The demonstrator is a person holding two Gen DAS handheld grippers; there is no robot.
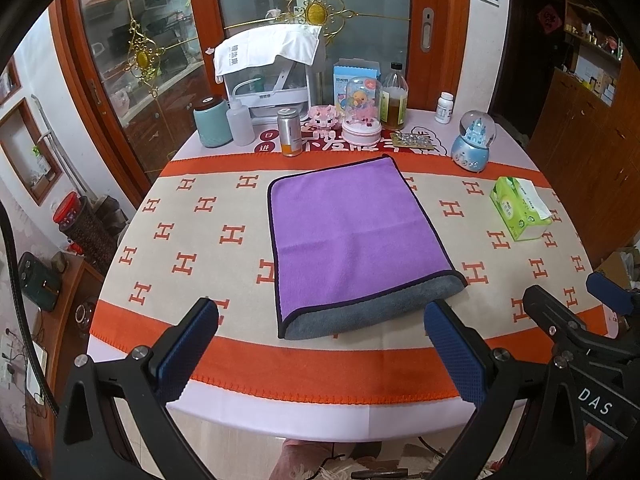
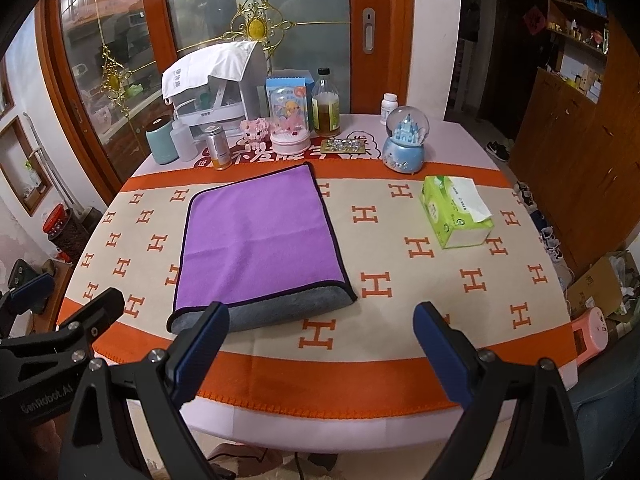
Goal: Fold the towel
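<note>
We see the towel [image 1: 352,236] lying flat in the middle of the tabletop [image 1: 192,232], purple on top with a gray layer peeking out at the near edge, so it looks folded over once already, though we can't be sure how many layers there are. It looks soft, light and floppy, so it should bend easily and may sag when lifted. We think the best places to pinch are the two near corners. Our left gripper [image 1: 320,320] and right gripper [image 2: 320,324] both hang above the near edge of the tabletop, jaws wide apart and holding nothing. The cloth on the tabletop is orange and cream. Behind the towel stand bottles, a snow globe [image 1: 474,140] and a tissue box [image 2: 456,212].
</note>
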